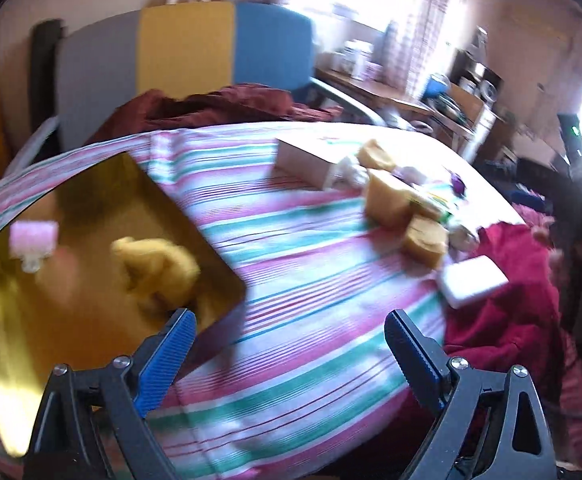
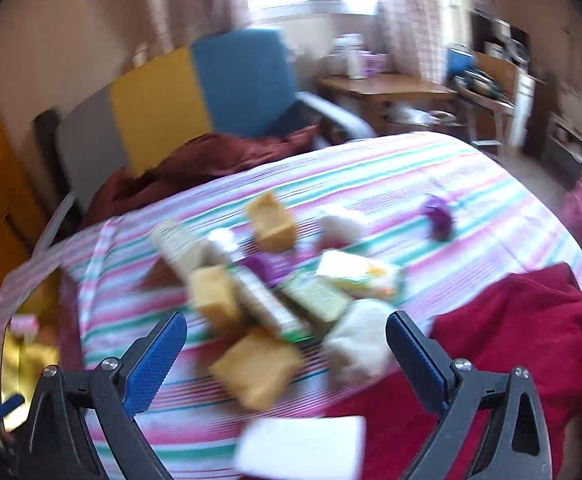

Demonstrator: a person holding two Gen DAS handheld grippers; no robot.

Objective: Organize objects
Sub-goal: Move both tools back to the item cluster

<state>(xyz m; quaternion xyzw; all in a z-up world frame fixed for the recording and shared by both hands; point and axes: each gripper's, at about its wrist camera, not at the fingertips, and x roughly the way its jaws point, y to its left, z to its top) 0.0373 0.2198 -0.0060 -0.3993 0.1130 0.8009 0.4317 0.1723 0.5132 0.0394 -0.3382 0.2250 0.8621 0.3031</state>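
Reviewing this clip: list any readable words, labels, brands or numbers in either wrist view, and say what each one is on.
None can be read; both views are motion-blurred.
Long printed box: markings blurred, unreadable.
Green packet: print blurred, unreadable.
White and yellow packet: print blurred, unreadable.
Pale box on the striped cloth: faint marks on top, too blurred.
Containers on the far desk: too small to read.

The right claw (image 2: 287, 344) is wide open and holds nothing, above a blurred heap of yellow sponges (image 2: 257, 366) and small boxes (image 2: 271, 304) on the striped bed (image 2: 371, 176). A red cloth (image 2: 511, 320) lies at its right, a white block (image 2: 303, 446) just below the heap.
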